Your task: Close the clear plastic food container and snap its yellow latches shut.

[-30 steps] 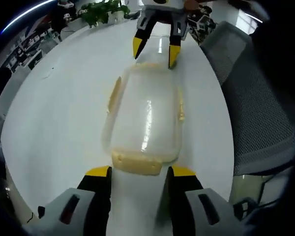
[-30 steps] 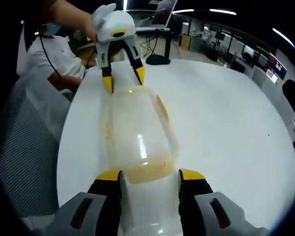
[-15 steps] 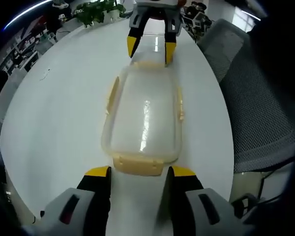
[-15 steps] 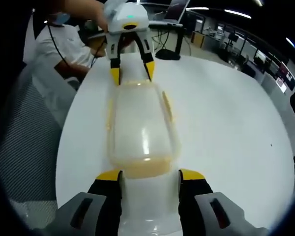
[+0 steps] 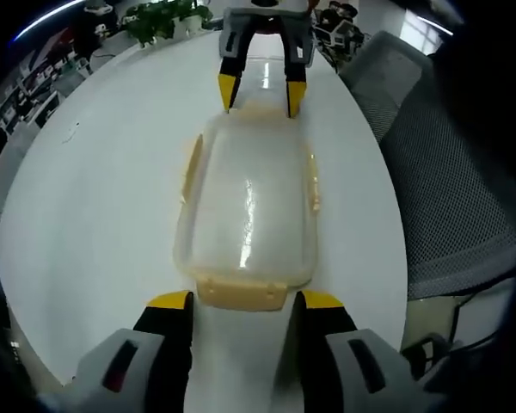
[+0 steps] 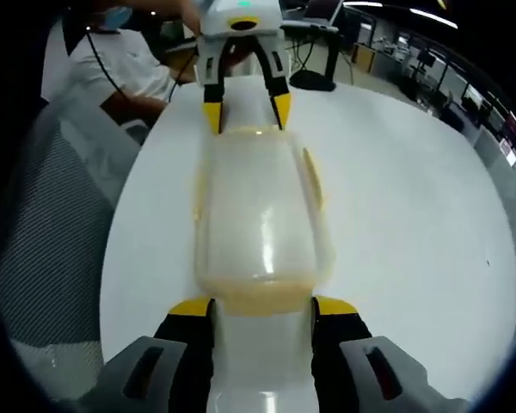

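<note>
Two open grippers flanking container [image 5: 248, 211]

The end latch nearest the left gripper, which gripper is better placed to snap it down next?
Left, probably. In the left gripper view the yellow end latch lies just ahead of the left gripper, between its open jaws. The right gripper sits at the container's far end, by the opposite latch.

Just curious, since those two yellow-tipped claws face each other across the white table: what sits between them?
The clear plastic food container, lid on, lies lengthwise between the left gripper and right gripper in the left gripper view.
</note>
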`<state>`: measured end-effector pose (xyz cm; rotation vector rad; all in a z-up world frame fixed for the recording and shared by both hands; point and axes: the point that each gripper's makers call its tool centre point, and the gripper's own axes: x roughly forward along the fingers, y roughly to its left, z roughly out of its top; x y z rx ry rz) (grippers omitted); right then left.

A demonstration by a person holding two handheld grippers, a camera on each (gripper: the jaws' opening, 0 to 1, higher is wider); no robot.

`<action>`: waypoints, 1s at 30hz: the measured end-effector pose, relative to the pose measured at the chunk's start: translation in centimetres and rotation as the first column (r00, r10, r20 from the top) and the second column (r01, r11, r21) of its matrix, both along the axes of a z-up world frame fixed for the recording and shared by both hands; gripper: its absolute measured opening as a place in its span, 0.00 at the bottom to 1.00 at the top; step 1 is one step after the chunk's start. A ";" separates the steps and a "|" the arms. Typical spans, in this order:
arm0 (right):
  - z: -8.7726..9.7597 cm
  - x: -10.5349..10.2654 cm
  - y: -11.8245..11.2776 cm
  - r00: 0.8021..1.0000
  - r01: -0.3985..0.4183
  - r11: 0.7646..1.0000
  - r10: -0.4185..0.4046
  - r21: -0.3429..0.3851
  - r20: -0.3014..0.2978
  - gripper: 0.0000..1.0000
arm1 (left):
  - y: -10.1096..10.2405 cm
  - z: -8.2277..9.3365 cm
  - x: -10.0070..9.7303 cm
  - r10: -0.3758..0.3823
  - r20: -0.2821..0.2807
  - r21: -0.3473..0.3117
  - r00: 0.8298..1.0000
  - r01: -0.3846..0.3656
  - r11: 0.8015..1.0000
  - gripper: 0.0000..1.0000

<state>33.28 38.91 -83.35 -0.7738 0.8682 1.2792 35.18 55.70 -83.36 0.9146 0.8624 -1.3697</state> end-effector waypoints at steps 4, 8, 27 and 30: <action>-0.3 0.1 -0.1 1.000 -0.021 1.000 0.021 -0.017 -0.004 0.44 | -0.1 -0.1 0.1 -0.020 -0.004 0.001 1.000 0.020 1.000 0.47; -0.2 0.2 0.0 1.000 -0.012 1.000 0.012 -0.016 -0.013 0.42 | -0.3 -0.1 0.0 -0.044 -0.011 -0.001 0.999 0.044 0.999 0.45; -0.4 0.5 0.5 0.999 -0.048 0.995 0.046 -0.082 -0.021 0.41 | -0.7 0.1 0.2 -0.078 -0.021 0.012 0.997 0.079 0.997 0.39; -0.4 0.5 0.5 0.999 -0.048 0.994 0.046 -0.100 -0.027 0.41 | -0.7 -0.1 0.2 -0.080 -0.021 0.020 0.997 0.080 0.997 0.40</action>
